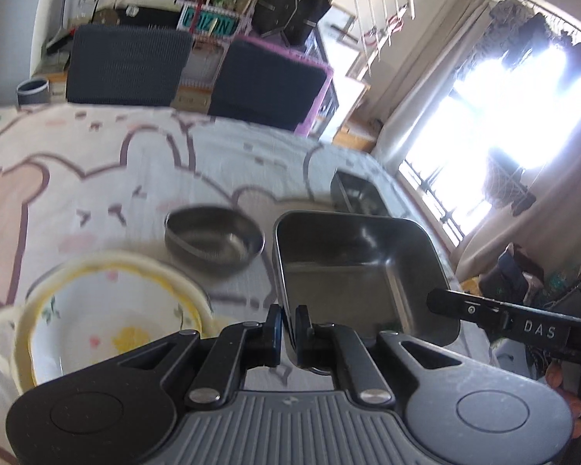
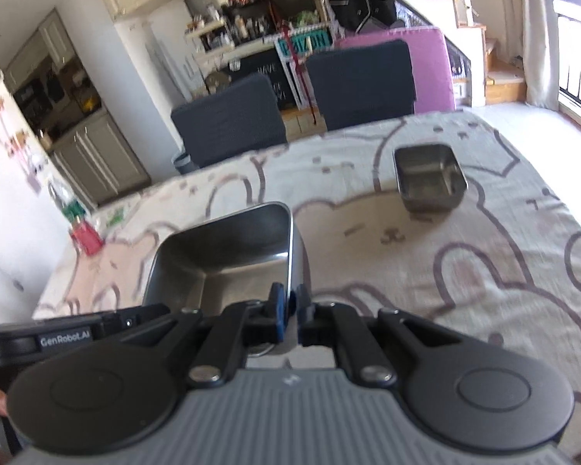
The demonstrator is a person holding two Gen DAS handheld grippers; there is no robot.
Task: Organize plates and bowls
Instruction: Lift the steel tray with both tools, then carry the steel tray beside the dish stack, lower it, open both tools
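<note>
Mid-sort: both hand-held grippers pinch opposite rims of one square steel dish — the left hand-held gripper at its near wall, the right hand-held gripper likewise — carrying it above the counter. Unstacked: a round steel bowl at 10 o'clock, a smaller square dish at 1 o'clock, floral bowls nested — apparently much remains.

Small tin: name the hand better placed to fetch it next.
Right gripper, probably: the small tin lies ahead on its side, across the tray from the left gripper. Both grip the tray, though.
</note>
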